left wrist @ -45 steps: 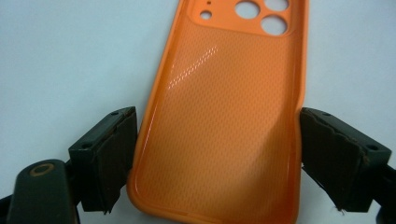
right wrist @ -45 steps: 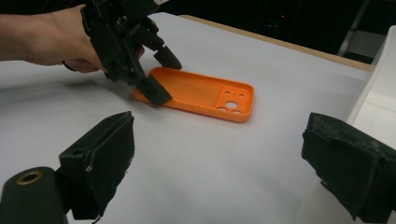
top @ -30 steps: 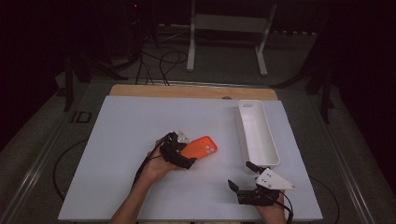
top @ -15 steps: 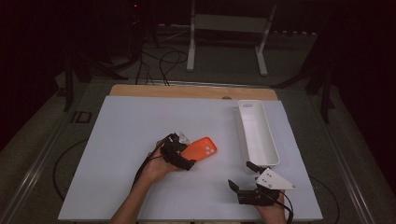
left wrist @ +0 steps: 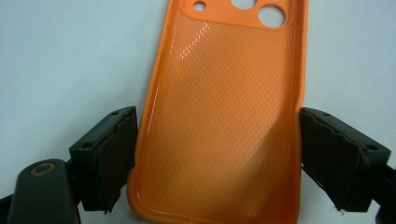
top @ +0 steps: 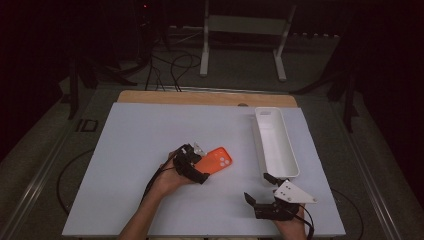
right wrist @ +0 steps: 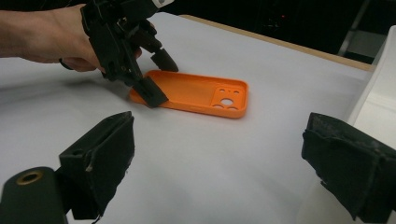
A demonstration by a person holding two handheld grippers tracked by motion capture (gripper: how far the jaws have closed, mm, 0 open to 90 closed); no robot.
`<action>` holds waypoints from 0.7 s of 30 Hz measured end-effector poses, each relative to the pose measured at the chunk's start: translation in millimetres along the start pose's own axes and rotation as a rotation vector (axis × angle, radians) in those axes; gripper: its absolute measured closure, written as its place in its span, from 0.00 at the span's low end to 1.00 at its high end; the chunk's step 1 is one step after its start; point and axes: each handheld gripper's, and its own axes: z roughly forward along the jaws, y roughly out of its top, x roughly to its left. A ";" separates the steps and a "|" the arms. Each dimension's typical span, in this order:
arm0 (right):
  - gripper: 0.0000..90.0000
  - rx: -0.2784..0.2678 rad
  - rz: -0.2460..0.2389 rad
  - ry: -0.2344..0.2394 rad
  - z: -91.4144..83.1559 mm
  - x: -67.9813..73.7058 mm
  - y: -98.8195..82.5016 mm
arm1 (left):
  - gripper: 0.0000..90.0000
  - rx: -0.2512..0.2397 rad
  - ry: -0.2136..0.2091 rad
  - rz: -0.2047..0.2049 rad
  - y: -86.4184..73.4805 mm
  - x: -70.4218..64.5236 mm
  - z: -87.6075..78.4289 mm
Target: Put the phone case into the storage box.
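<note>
Tongs first, left pair: sits at the middle of the table, held in the left hand coming up from the near edge. Pinches the orange phone case across its width, one dark pad pressed against each long edge at the near end. Seen along its own jaws in the left gripper view, with the case between them, open side up and showing its dimpled inner face. Seen also from the side in the right gripper view, jaws angled down over the end of the case.

Lies flat on the white table top, that case, camera cutouts at the end away from the pads, pointing toward the tray.

Farther right, a long white tray, lying lengthwise front to back near the right edge, well apart from the case.

Right pair, near the front right corner, just in front of the tray's near end: spread wide, nothing between the pads, bare table under them, jaws aimed left toward the case.
</note>
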 end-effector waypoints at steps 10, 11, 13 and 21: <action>0.11 0.001 -0.003 0.002 0.6 0.3 -0.1 | 0.15 0.005 -0.010 0.002 -0.8 1.0 1.2; 0.11 0.001 -0.003 0.002 0.7 0.3 -0.1 | 0.15 0.009 -0.010 0.003 -0.5 1.3 1.1; 0.11 0.002 -0.003 0.002 0.9 0.4 -0.1 | 0.15 0.011 -0.012 -0.003 -0.3 1.2 1.2; 0.11 0.003 0.002 0.000 0.4 -0.1 -0.4 | 0.15 0.028 -0.014 -0.005 -0.4 1.0 -0.2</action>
